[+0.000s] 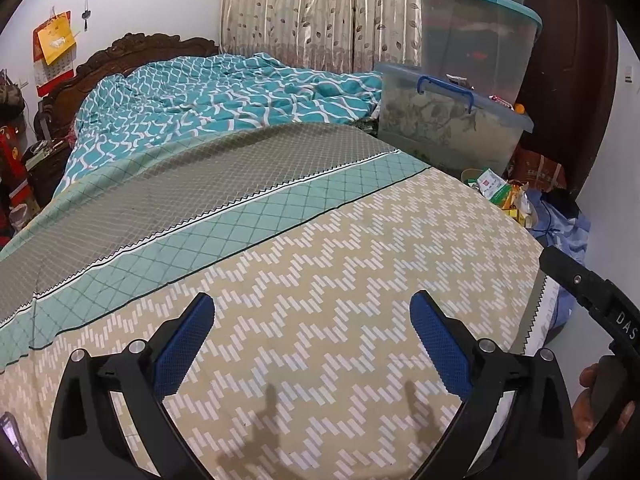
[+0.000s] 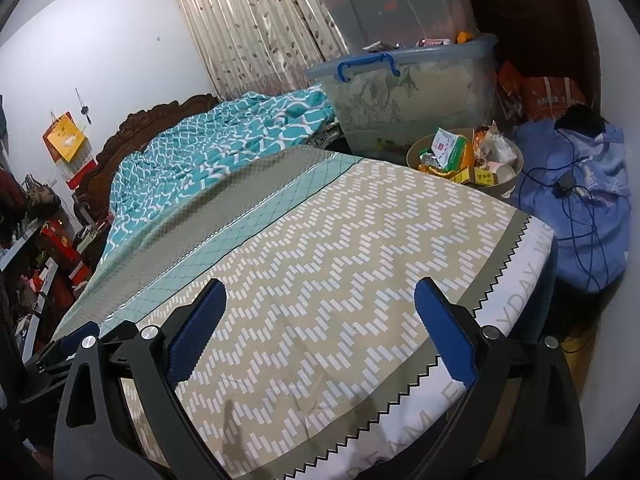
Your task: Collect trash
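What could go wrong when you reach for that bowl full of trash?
The trash bowl sits past the far edge of the bed, heaped with packets and boxes, so tipping it might spill them. A dark cable trails over the blue cloth bundle right beside it and could snag the right hand-held gripper. Both that and the left hand-held gripper are open and empty, a long reach across the bed.

You can read "DAS" on the right gripper handle in your left wrist view. On the white edge of the bed sheet, "YDAY" shows; the rest is too cut off or blurred.
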Motion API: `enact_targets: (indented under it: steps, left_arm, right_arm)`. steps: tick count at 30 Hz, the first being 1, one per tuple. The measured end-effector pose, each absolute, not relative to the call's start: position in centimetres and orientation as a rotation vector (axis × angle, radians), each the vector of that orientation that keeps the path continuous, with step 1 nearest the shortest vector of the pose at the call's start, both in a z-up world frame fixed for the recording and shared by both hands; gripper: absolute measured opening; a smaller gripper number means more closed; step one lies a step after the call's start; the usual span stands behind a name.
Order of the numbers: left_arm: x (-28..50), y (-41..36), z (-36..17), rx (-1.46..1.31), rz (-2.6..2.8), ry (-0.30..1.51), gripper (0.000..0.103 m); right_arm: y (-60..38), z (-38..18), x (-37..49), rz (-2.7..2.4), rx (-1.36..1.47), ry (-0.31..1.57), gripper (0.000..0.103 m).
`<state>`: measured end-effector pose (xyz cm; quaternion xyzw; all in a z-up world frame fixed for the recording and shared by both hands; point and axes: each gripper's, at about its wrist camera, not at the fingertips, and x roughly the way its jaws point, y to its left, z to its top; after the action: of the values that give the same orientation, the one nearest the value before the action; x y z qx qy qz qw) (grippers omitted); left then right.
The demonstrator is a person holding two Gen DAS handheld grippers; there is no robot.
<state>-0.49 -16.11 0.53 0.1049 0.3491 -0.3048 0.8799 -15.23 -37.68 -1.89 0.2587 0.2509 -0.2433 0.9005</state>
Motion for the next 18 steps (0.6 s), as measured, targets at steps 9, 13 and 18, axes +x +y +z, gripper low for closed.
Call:
enact_targets:
  steps: [9, 13, 18]
  left_arm:
    - [-1.4, -17.1, 0.9, 0.252, -0.628, 0.703, 0.094]
    - [-1.6, -17.4, 0.9, 0.264, -0.615, 0.706, 0.094]
    - [-2.0, -17.8, 1.1, 0.265, -0.615, 0.713, 0.094]
  right_arm:
    - [-38.7, -2.1, -16.2, -0.522, 0.573, 0.493, 0.096]
    - [-39.0, -2.3, -16.3, -0.514, 0.581, 0.497, 0.096]
    - [-39.5, -2.6, -16.9, -0.518, 0.601, 0.484, 0.096]
